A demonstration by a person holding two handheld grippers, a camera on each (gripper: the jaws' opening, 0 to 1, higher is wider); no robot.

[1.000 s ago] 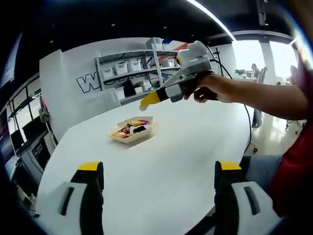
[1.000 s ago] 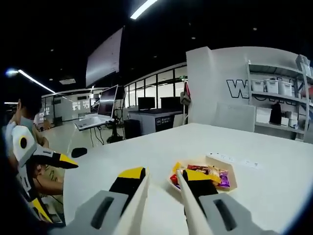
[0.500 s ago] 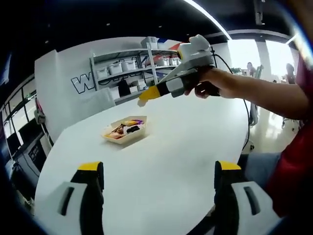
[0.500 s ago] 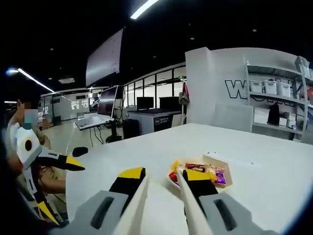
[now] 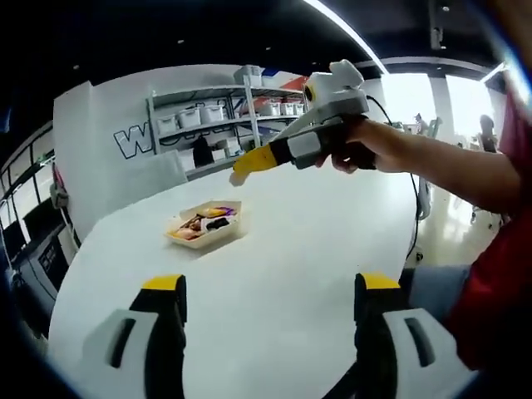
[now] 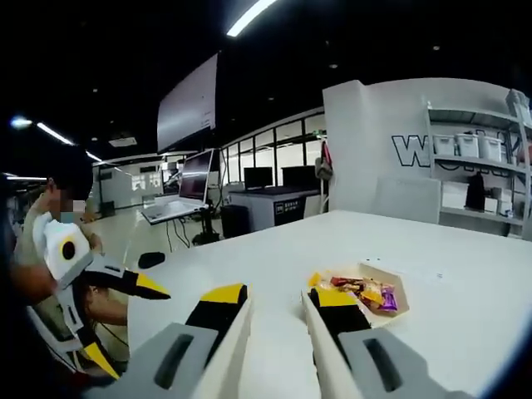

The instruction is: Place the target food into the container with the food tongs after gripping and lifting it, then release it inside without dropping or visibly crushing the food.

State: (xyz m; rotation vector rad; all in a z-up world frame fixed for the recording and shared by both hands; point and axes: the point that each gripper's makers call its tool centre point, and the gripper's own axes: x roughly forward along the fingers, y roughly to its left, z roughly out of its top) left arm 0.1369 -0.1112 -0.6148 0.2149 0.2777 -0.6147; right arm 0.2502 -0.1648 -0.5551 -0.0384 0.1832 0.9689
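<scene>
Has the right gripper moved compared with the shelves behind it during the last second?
Cannot tell. In the left gripper view the right gripper and the shelves shifted together, so the camera moved; its tips point toward the tray.

Both views are bright low down and dim at the top. The white table (image 5: 283, 274) reflects soft, even light with only faint shadows. A ceiling light strip (image 6: 249, 15) glares at upper centre of the right gripper view. Windows blow out at the left gripper view's upper right. Fisheye curvature bends the edges, where detail blurs.
</scene>
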